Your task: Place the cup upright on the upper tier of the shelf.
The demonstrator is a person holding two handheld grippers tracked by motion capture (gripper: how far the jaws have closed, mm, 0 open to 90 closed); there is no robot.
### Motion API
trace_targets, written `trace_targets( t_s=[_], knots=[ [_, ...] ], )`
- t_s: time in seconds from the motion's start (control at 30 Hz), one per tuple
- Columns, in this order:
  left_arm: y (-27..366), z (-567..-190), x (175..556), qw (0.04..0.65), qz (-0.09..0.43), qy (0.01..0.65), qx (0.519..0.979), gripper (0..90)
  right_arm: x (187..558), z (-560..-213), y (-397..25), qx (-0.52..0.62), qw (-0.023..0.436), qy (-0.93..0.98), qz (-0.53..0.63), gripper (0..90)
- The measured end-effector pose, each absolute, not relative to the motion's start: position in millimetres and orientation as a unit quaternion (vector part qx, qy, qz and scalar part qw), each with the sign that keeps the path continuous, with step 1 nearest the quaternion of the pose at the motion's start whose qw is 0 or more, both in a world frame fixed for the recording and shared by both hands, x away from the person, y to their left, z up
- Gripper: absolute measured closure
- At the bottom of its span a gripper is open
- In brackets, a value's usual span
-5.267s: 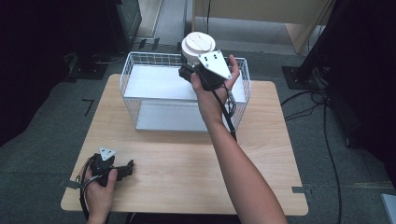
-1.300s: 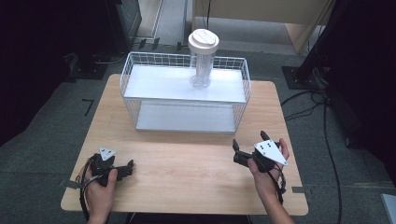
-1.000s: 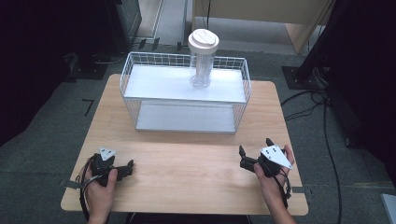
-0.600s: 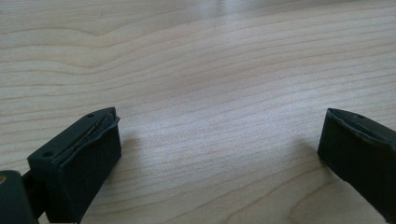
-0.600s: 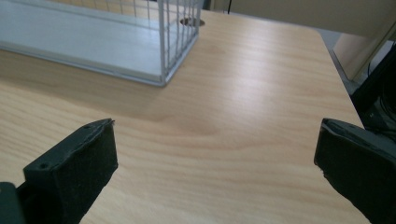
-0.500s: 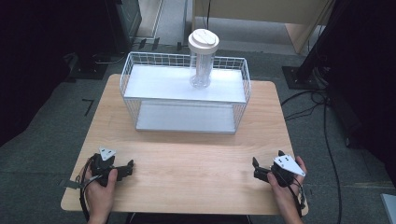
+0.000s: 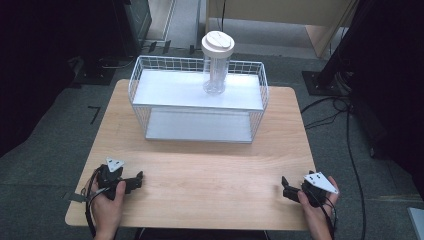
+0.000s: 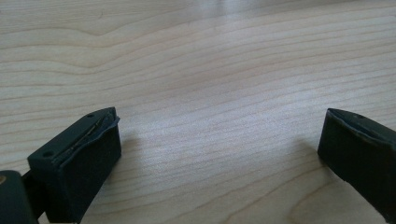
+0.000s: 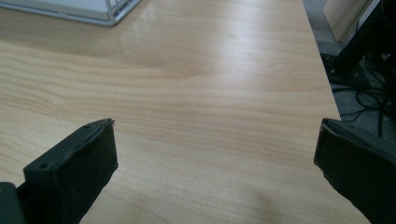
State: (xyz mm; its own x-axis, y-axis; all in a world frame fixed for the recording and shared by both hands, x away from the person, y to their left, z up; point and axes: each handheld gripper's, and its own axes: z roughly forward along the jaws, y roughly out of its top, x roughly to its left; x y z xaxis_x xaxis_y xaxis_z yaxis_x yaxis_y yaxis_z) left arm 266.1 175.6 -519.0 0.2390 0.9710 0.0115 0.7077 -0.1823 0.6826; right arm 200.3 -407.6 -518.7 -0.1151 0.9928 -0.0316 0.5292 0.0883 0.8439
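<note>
Jar (image 7: 217, 62) upright in wire basket (image 7: 150, 75), left claw (image 7: 136, 181) and right claw (image 7: 286, 189) wide, empty, on table (image 7: 210, 175).

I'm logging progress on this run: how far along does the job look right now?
Done, it seems: the clear jar with its white lid stands upright on the top shelf of the wire rack. Nothing is in hand: the left gripper and right gripper rest open on the table. Nothing visibly remains.

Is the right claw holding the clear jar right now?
No. The right claw rests open and empty at the table's near right corner, while the clear jar stands upright on the wire rack's top shelf.
</note>
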Motion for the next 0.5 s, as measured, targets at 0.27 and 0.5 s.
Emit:
trace_targets(
  t_s=[0.27,0.5],
  knots=[
    [175.7,-519.0,266.1,0.286,0.231,0.572,0.734,0.0,201.7,-523.1,-416.6,0.596,0.295,0.677,0.315,0.0],
    [175.7,-519.0,266.0,0.285,0.231,0.572,0.734,0.0,201.9,-526.5,-425.2,0.617,0.245,0.686,0.297,0.0]
  ],
)
